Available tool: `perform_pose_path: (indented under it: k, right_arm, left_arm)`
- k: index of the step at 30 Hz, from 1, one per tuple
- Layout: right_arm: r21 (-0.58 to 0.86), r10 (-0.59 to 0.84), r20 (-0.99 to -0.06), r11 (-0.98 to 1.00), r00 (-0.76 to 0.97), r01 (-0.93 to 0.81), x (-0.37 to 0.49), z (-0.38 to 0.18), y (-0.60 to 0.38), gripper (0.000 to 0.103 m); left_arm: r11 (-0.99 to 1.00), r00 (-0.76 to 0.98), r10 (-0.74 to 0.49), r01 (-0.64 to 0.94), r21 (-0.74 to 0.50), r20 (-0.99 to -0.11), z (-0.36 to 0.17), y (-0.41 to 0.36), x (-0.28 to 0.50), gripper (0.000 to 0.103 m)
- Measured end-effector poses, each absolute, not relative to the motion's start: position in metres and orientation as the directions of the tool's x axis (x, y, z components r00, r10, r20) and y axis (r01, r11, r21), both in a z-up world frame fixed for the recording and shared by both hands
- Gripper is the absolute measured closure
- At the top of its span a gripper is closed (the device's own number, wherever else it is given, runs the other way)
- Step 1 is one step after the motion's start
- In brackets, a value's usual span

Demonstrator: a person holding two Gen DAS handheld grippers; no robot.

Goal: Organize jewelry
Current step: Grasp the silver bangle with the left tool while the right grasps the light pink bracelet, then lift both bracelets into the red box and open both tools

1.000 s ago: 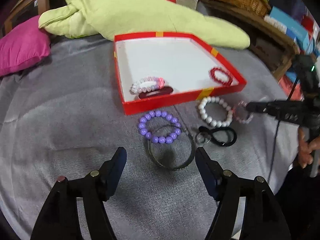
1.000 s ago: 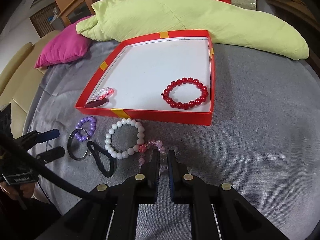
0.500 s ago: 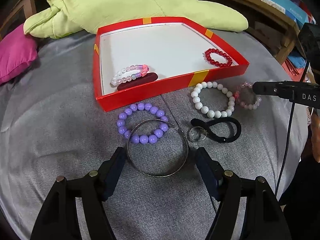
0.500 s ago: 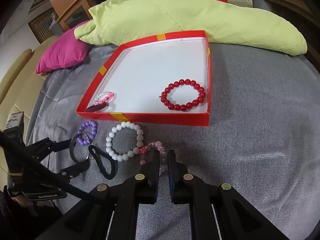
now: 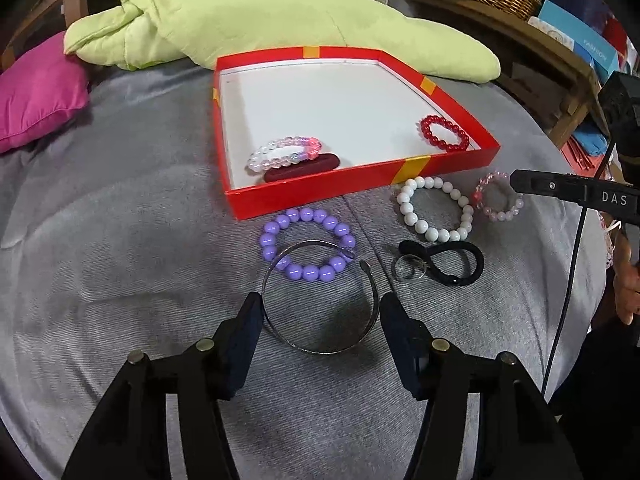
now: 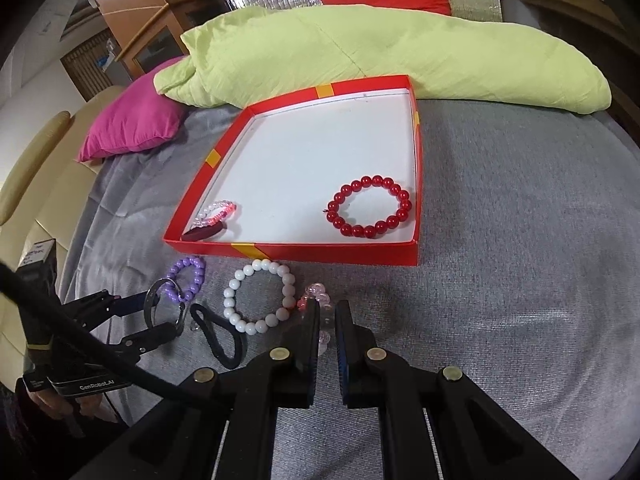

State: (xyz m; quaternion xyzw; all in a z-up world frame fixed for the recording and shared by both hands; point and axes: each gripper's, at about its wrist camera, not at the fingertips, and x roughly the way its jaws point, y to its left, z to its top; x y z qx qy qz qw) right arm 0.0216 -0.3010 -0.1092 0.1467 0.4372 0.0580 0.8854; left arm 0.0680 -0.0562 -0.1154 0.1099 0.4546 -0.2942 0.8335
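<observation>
Thin silver metal bangle [image 5: 320, 304] lies flat just in front of the shallow red cardboard tray [image 5: 360, 178], squarely between the left gripper [image 5: 320, 320] jaws, which have just been closing but stand apart; right gripper [image 6: 327, 320] shut, farther off.

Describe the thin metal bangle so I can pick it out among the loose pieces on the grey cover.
Start at the shallow red cardboard tray on the grey bed cover. Just in front of its near wall lies the purple round-bead bracelet; the thin silver open-ended metal bangle overlaps it, between the left gripper fingers. It alone is a smooth wire hoop, unbeaded.
</observation>
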Motion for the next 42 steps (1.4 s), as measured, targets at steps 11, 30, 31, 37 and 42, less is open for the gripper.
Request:
perform_pose_path:
  k: [11, 30, 31, 37, 42]
  right_arm:
    - [0.348, 0.256, -0.699, 0.938, 0.668, 0.004, 0.02, -0.093, -0.301, 0.094]
    - [0.475, 0.316, -0.58, 0.88, 0.751, -0.004, 0.071, -0.066, -0.306, 0.094]
    - [0.482, 0.315, -0.583, 0.876, 0.749, 0.006, 0.078, -0.068, -0.307, 0.094]
    - [0.489, 0.299, -0.593, 0.871, 0.747, 0.04, 0.118, -0.081, -0.311, 0.094]
    - [0.525, 0.29, -0.582, 0.847, 0.759, 0.079, 0.143, -0.091, -0.325, 0.094]
  left_arm:
    - [0.804, 0.484, -0.449, 0.585, -0.104, -0.751, -0.079, -0.04, 0.064, 0.041]
    - [0.855, 0.545, -0.443, 0.497, -0.151, -0.712, -0.066, -0.08, 0.132, 0.041]
    - [0.855, 0.546, -0.441, 0.497, -0.148, -0.712, -0.067, -0.085, 0.135, 0.041]
    - [0.843, 0.52, -0.46, 0.51, -0.17, -0.72, -0.074, -0.121, 0.157, 0.041]
    - [0.845, 0.503, -0.455, 0.504, -0.178, -0.735, -0.084, -0.138, 0.174, 0.041]
